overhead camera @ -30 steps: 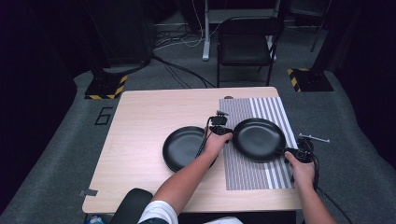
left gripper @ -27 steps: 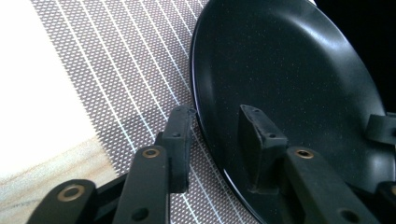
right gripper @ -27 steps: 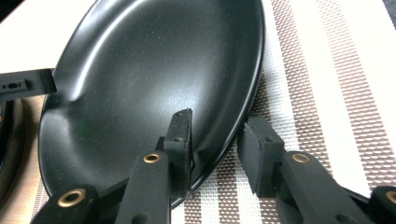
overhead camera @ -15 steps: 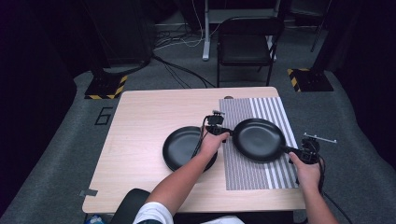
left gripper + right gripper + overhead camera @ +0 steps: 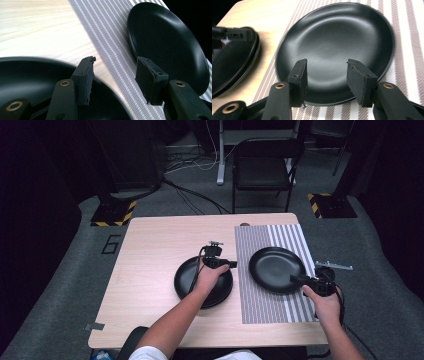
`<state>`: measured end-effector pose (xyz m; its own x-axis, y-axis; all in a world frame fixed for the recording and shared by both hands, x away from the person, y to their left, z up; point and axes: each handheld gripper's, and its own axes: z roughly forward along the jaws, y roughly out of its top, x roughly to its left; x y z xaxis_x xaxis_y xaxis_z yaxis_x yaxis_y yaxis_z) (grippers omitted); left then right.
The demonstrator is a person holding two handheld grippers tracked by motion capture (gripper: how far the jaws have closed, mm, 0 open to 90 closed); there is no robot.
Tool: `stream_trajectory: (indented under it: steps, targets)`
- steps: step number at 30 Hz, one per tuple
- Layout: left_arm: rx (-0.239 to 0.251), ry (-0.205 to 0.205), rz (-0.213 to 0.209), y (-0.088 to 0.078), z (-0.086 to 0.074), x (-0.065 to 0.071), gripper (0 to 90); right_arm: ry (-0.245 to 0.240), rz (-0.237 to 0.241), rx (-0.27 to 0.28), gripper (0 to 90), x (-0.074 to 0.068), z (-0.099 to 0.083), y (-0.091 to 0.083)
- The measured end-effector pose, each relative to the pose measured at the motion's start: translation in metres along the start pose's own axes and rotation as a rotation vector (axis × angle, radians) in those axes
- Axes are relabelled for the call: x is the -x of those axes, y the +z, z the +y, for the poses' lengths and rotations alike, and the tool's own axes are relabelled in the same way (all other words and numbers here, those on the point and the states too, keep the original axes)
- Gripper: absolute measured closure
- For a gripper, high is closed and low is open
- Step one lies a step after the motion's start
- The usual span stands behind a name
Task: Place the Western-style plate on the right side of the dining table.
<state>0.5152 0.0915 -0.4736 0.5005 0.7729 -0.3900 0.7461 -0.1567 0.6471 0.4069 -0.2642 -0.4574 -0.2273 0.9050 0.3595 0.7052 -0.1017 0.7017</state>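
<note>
Black plate [image 5: 276, 269] lies flat on striped mat [image 5: 265, 305], both jaws apart.

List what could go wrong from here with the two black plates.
1. The plate on the striped mat lies near the table's right edge, with the open right gripper at its rim; a bump might push it off.
2. The left gripper hangs open over the stacked plates; dropping down could scrape or shift them.

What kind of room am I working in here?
Likely a lab or recording studio, not a home: cables trail over grey carpet, hazard-striped stand bases flank a lone wooden table, with a folding chair behind.
</note>
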Motion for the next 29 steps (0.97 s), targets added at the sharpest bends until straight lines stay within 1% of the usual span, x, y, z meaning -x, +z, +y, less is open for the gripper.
stream_trajectory:
  steps: [1,2,4,5,7,9,11,13,14,15,16,19,20,22,24,25,27,29]
  targets:
    - [0.005,-0.001,0.005,-0.003,-0.001,-0.002,48.2,-0.013,0.007,-0.001,50.0,-0.002,-0.001,0.000]
    - [0.005,0.003,0.005,-0.007,-0.003,-0.004,48.2,-0.025,0.017,-0.001,49.3,-0.005,-0.002,0.000]
    - [0.021,-0.001,0.001,-0.015,-0.005,-0.007,48.2,-0.057,0.024,-0.004,48.5,-0.010,-0.005,0.000]
    - [0.024,-0.002,0.002,-0.017,-0.005,-0.008,48.1,-0.066,0.036,-0.013,48.4,-0.013,-0.007,0.001]
    - [0.038,0.011,0.001,-0.025,-0.007,-0.010,47.8,-0.079,0.054,-0.023,47.7,-0.016,-0.010,0.001]
    - [0.056,0.016,0.011,-0.033,-0.010,-0.014,47.3,-0.102,0.065,-0.023,47.2,-0.021,-0.012,0.001]
    - [0.073,0.025,0.028,-0.040,-0.013,-0.019,46.6,-0.110,0.084,-0.027,46.8,-0.026,-0.015,0.002]
    - [0.082,0.046,0.063,-0.046,-0.017,-0.025,45.3,-0.132,0.097,-0.020,45.5,-0.030,-0.017,0.004]
    - [0.081,0.046,0.073,-0.049,-0.019,-0.029,45.1,-0.139,0.104,-0.025,44.6,-0.032,-0.019,0.006]
    - [0.085,0.038,0.074,-0.051,-0.021,-0.032,45.1,-0.149,0.108,-0.026,43.7,-0.034,-0.020,0.007]
    - [0.087,0.033,0.078,-0.054,-0.024,-0.036,45.1,-0.168,0.116,-0.021,43.5,-0.036,-0.022,0.009]
    - [0.096,0.040,0.101,-0.062,-0.029,-0.043,44.5,-0.209,0.137,-0.038,43.3,-0.041,-0.028,0.014]
    - [0.103,0.042,0.106,-0.065,-0.030,-0.046,44.4,-0.215,0.145,-0.045,43.3,-0.042,-0.028,0.014]
    - [0.104,0.059,0.130,-0.070,-0.033,-0.050,43.6,-0.237,0.154,-0.044,43.0,-0.044,-0.031,0.016]
    - [0.110,0.078,0.145,-0.074,-0.036,-0.053,43.0,-0.236,0.167,-0.045,42.3,-0.045,-0.034,0.018]
    - [0.115,0.075,0.143,-0.075,-0.036,-0.053,42.8,-0.239,0.175,-0.052,41.6,-0.047,-0.036,0.019]
    - [0.134,0.060,0.134,-0.080,-0.039,-0.058,42.3,-0.268,0.198,-0.056,40.3,-0.049,-0.039,0.021]
    - [0.148,0.040,0.143,-0.084,-0.042,-0.064,42.2,-0.323,0.232,-0.057,38.8,-0.054,-0.042,0.025]
